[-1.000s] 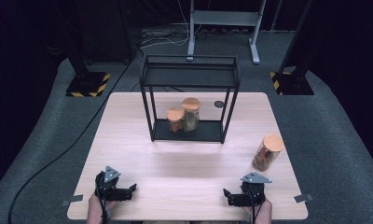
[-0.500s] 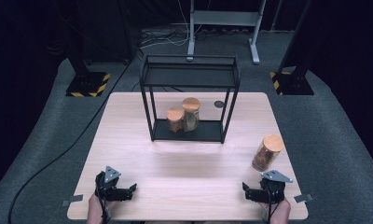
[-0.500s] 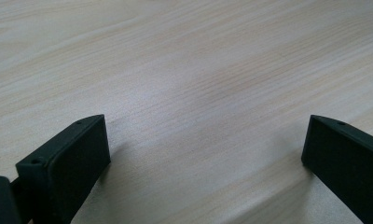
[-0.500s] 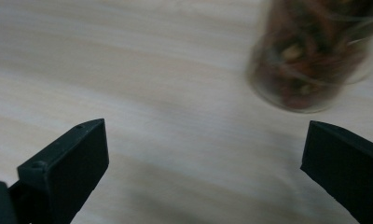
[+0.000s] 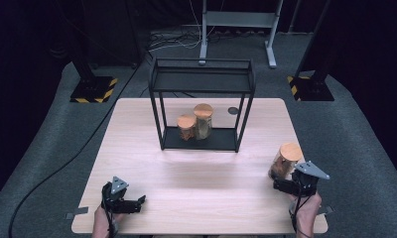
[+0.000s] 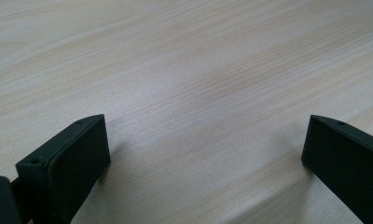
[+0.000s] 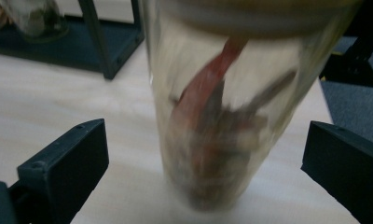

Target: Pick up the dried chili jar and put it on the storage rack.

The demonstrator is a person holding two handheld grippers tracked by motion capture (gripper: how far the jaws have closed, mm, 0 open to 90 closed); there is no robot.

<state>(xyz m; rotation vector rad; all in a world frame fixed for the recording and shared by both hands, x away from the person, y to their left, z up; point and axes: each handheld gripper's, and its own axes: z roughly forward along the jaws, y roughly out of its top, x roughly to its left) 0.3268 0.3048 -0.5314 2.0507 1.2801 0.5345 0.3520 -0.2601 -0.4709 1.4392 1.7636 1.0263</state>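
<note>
A glass jar with a cork lid (image 5: 285, 159) stands near the table's right edge. In the right gripper view the jar (image 7: 212, 116) is close and blurred, with reddish and brown pieces inside. My right gripper (image 5: 282, 184) (image 7: 205, 135) is open just in front of the jar, one jaw on each side and neither touching it. At the front left my left gripper (image 5: 138, 202) (image 6: 205, 135) rests low over bare wood, open with nothing between its jaws. Two more cork-lidded jars, a short one (image 5: 186, 126) and a taller one (image 5: 203, 120), stand on the lower shelf of a black wire rack (image 5: 202, 79).
The rack stands at the middle back of the light wooden table (image 5: 186, 173); its corner post (image 7: 98, 42) lies left of the jar. A small dark disc (image 5: 232, 110) lies behind the rack. Stand bases and cables sit on the floor beyond the table.
My right gripper has moved right and forward, up to the lone jar, so the jar now sits between its open jaws. The left gripper has stayed put.
</note>
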